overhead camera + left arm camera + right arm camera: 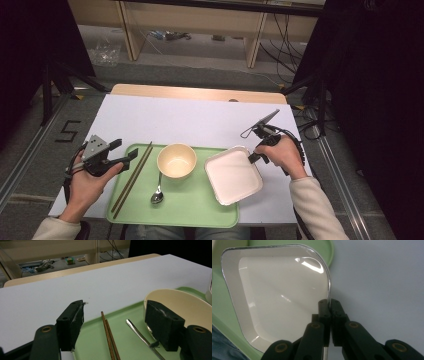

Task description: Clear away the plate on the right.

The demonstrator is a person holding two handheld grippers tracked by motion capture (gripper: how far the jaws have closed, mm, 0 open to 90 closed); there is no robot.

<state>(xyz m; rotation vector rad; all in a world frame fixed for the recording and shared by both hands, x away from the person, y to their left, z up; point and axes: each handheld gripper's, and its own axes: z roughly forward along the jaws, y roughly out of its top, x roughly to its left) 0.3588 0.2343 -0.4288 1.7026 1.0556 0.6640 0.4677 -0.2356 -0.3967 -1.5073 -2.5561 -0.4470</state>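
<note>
High view: a green tray (pixel 190 210) is laid on the white table (pixel 200 120), with chopsticks (pixel 132 179), a cream bowl (pixel 176 160) and a spoon (pixel 158 192) on it. The square white dish (pixel 232 175) is sat half over the tray's right edge, gripped at its far corner by the right gripper (pixel 252 156). The left gripper (pixel 125 152) is held near the chopsticks.

Left gripper view: jaws are spread wide, nothing between them, chopsticks (pixel 108 336) right ahead.

Right gripper view: jaws are pressed together on the dish's rim (pixel 328 293), so it's pinched properly.

Looks like the dish is being placed or shifted. Next, probably, it'd need to be lowered flat before being let go, or it could get tipped off the tray edge.
</note>
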